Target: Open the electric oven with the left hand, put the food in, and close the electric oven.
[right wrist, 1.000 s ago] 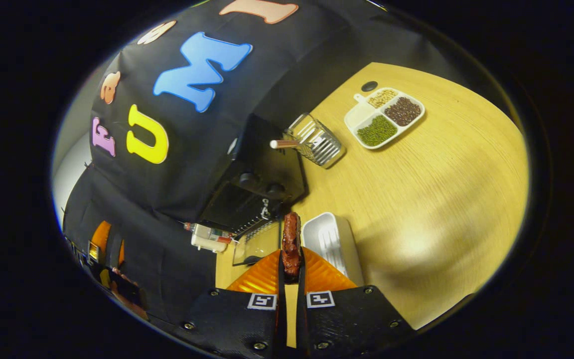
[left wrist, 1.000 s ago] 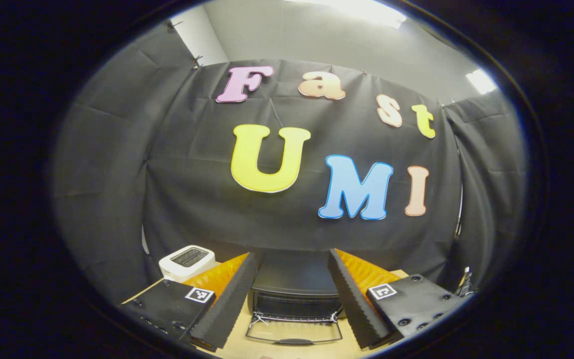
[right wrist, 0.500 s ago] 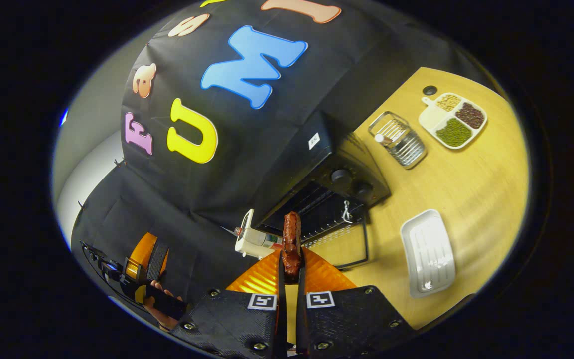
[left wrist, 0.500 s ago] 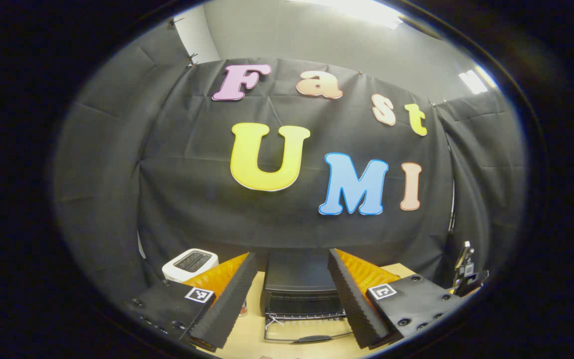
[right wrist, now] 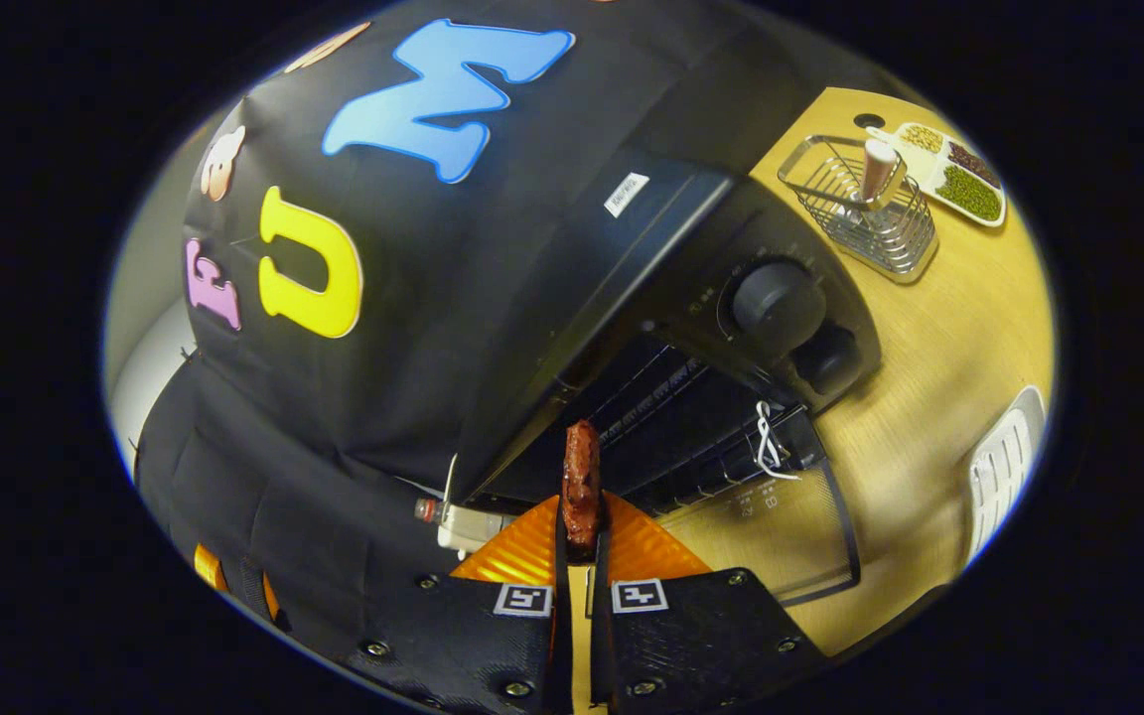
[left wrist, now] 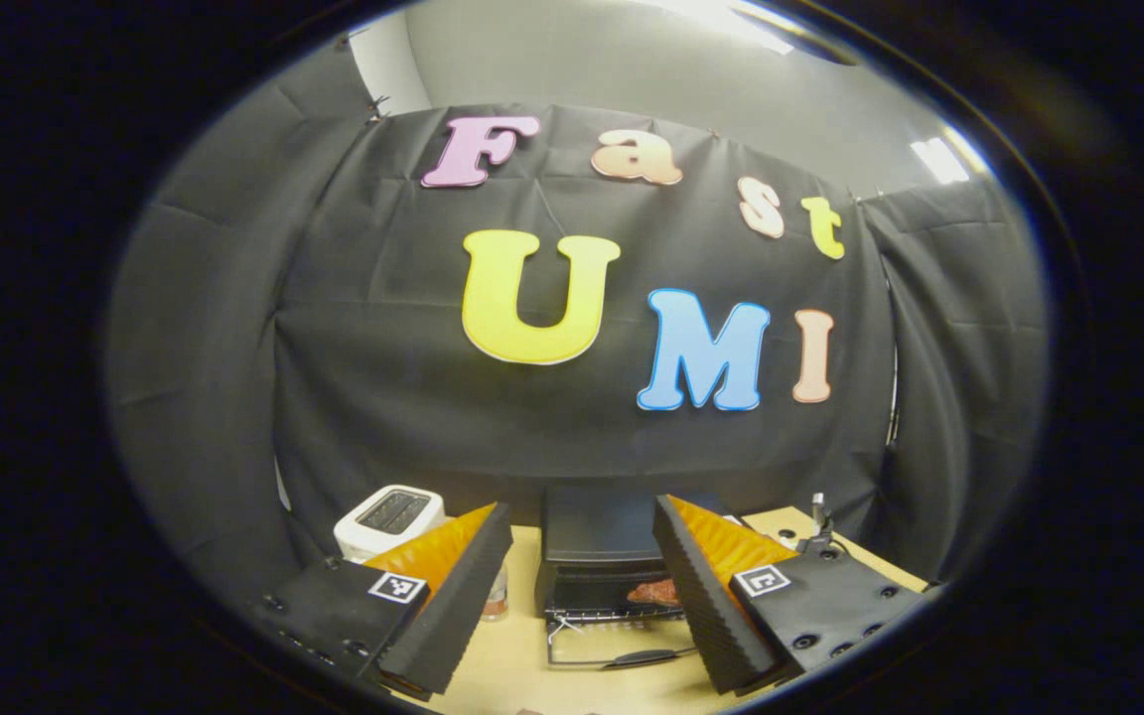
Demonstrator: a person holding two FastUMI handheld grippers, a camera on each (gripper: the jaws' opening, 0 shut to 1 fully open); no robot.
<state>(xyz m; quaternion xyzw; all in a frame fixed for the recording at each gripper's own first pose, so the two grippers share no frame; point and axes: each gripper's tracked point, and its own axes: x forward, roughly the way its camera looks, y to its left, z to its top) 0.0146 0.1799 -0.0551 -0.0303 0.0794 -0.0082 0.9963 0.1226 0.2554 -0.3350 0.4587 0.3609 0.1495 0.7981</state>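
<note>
1. Two fingers of the right gripper (right wrist: 580, 556) were pressed nearly together on a reddish-brown piece of food (right wrist: 581, 485), which stood on end between them in the right gripper view, its lower end pinched and its upper end sticking out past the fingertips.
2. That food hung at the mouth of the electric oven (right wrist: 632, 288), in front of the dark cavity and its wire rack (right wrist: 676, 437); whether it touched the rack could not be told.
3. The oven's glass door (right wrist: 781, 531) lay folded down flat over the wooden table (right wrist: 929, 328), just beside the right gripper's fingers.
4. In the left gripper view, the left gripper (left wrist: 582, 596) was spread wide and held nothing; the oven (left wrist: 602, 536) sat well apart from it, seen between its fingers, door (left wrist: 622, 650) down.
5. A reddish shape (left wrist: 656, 593) showed inside the oven opening there, partly hidden behind the left gripper's own finger, too small to make out clearly.
6. A white toaster (left wrist: 388, 516) stood to one side of the oven, its lower part cut off by the other finger.
7. A wire basket (right wrist: 865, 214) holding an upright stick-like item, and a divided dish of beans (right wrist: 949, 174), stood beyond the oven's knobs (right wrist: 776, 298); a white ribbed tray (right wrist: 999, 467) was cut off at the view's edge.
8. A white object (right wrist: 468, 521) beside the oven was mostly hidden behind the right gripper.
</note>
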